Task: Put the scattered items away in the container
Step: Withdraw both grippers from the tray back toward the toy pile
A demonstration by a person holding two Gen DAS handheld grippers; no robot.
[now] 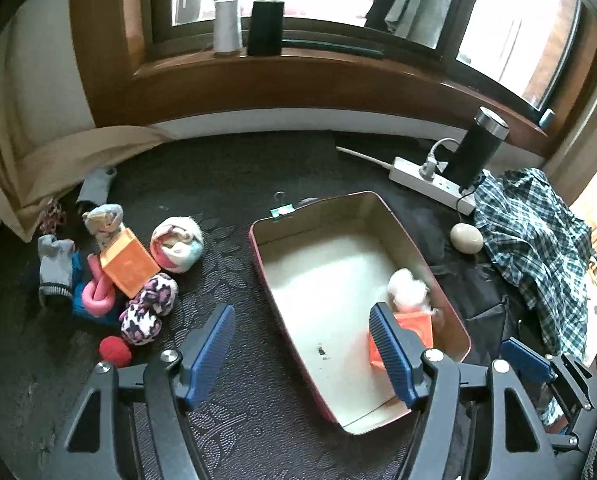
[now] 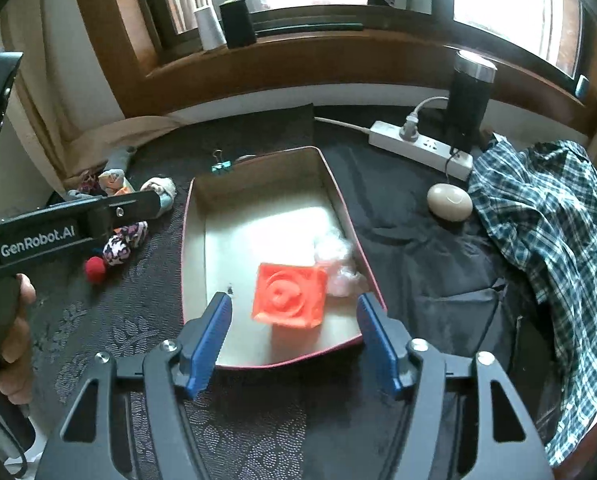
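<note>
The tin [image 2: 202, 248] sat open on the dark patterned surface [image 2: 110, 320], and an orange block [image 2: 288, 294] lay inside it near the front right corner, touching a white fluffy ball [image 2: 338, 258]. The right gripper [image 2: 294, 330] hung just above the block with its jaws released and nothing between them. The left gripper [image 1: 302, 346] hovered by the tin's left wall, jaws likewise spread and empty.

Left of the tin, well apart from it, a heap remained: a second orange block [image 1: 128, 266], a pink ring [image 1: 96, 290], a leopard-print bundle [image 1: 148, 308], a pink-and-white ball [image 1: 176, 244], a red ball [image 1: 115, 351] and grey socks [image 1: 54, 266]. These lay tangled, so a grab at one might drag another, and the red ball could roll off.

Only the left wrist view showed the whole heap; in the right wrist view the left gripper's body hid much of it. The right view alone showed the block's embossed top.
</note>
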